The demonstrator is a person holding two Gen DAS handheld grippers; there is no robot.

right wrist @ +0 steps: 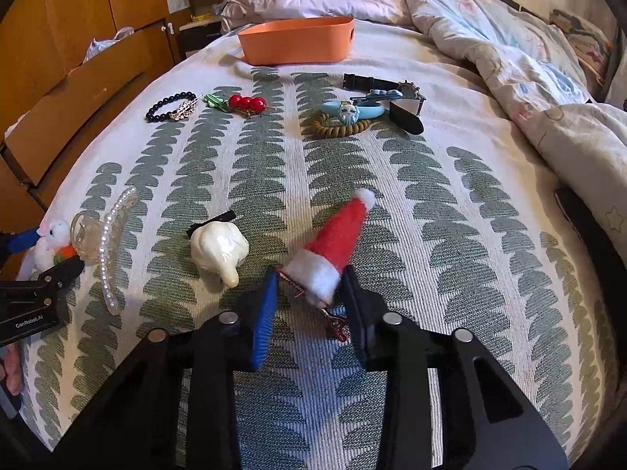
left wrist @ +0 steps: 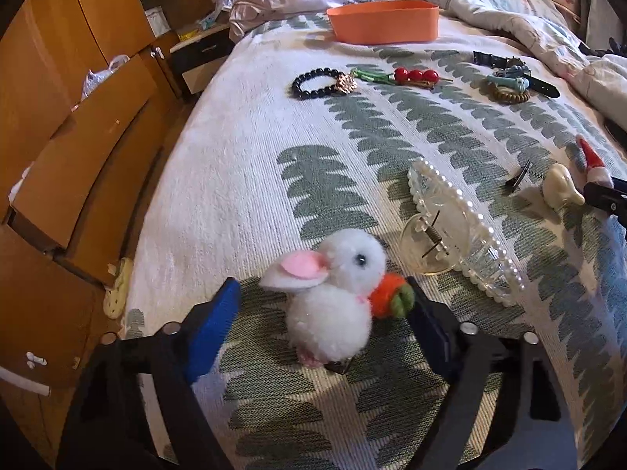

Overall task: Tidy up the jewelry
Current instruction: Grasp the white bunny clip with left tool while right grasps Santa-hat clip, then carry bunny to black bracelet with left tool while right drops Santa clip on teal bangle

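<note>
1. Left wrist view, progress: the orange bin (left wrist: 382, 21) sits at the top centre of the frame on the bedspread (left wrist: 243, 164), and what shows of its inside holds nothing, so the sorting looks barely begun. Still loose on the bed are the black bead bracelet (left wrist: 313, 84) and red cherry clip (left wrist: 415, 76) in the upper middle, the watch (left wrist: 509, 68) at upper right, the pearl hair claw (left wrist: 458, 231) at centre right, and the cream clip (left wrist: 562, 188) at the right edge.

2. Left wrist view, claw: the left gripper (left wrist: 325, 301) is wide open at the bottom centre. The white bunny clip (left wrist: 333, 297) stands between its fingers; the right finger touches or nearly touches the bunny's orange carrot, while the left one is clear of it. Nothing is gripped yet.

3. Right wrist view, progress: the bin (right wrist: 296, 41) is at top centre and seems empty. The blue hair clip (right wrist: 352, 111) and coiled hair tie (right wrist: 339, 127) lie in the upper middle, untouched.

4. Right wrist view, claw: the right gripper (right wrist: 309, 284) at bottom centre is partly open around the white brim of the Santa hat clip (right wrist: 333, 244). The right finger looks in contact with it; a small gap remains on the left, so I judge it not yet clamped.
</note>
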